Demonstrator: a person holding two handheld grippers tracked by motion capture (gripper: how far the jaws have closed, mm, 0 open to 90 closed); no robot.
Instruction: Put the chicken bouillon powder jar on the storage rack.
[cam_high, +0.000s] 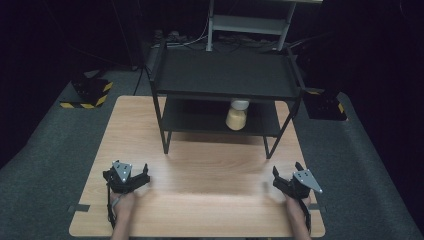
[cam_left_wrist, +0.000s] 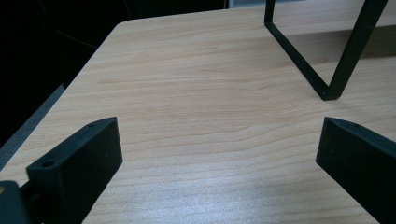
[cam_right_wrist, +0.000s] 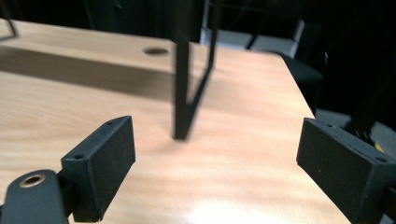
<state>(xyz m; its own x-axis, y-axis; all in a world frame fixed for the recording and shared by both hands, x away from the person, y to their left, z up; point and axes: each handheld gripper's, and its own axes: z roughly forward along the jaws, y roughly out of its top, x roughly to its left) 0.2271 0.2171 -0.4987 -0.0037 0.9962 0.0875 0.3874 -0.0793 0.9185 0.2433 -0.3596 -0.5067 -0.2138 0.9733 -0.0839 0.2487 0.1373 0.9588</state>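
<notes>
Item: jar (cam_high: 237, 116) with white lid, sitting on the lower tier of the black rack (cam_high: 225, 75), far side of the desk (cam_high: 210, 200). Left tongs (cam_high: 131, 176) and right tongs (cam_high: 285, 179) are resting released, grasping nothing. Advice: approach level under the upper tier, avoiding the rack legs.

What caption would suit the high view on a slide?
Two hand-held grippers, left gripper and right gripper, rest open on a wooden table before a black shelf holding a jar.
</notes>
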